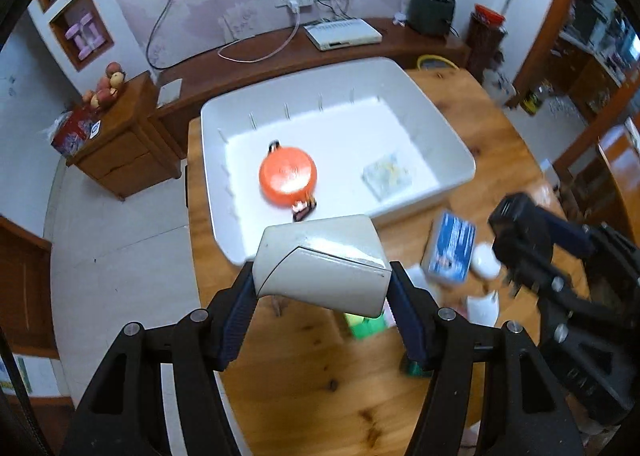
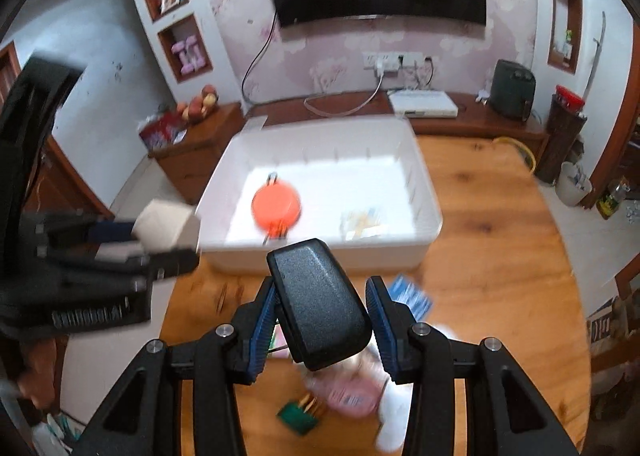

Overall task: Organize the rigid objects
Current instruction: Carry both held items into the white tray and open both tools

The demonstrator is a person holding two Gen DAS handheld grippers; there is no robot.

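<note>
My left gripper [image 1: 322, 284] is shut on a beige box-shaped case [image 1: 320, 262], held above the near left corner of the white bin [image 1: 448, 136]. It also shows in the right wrist view [image 2: 166, 230]. My right gripper [image 2: 320, 316] is shut on a black case [image 2: 320, 304], held above the wooden table [image 2: 500, 256] in front of the bin [image 2: 428, 216]; the black case also shows in the left wrist view [image 1: 516, 216]. In the bin lie an orange round tape measure [image 1: 288, 175] and a pale packet [image 1: 387, 175].
On the table near me lie a blue-and-white box [image 1: 452, 250], white items [image 1: 486, 260], a green item [image 2: 298, 416], and a pink packet [image 2: 348, 392]. A TV stand with a white router [image 1: 342, 35] is behind the bin. A wooden cabinet [image 1: 120, 148] stands left.
</note>
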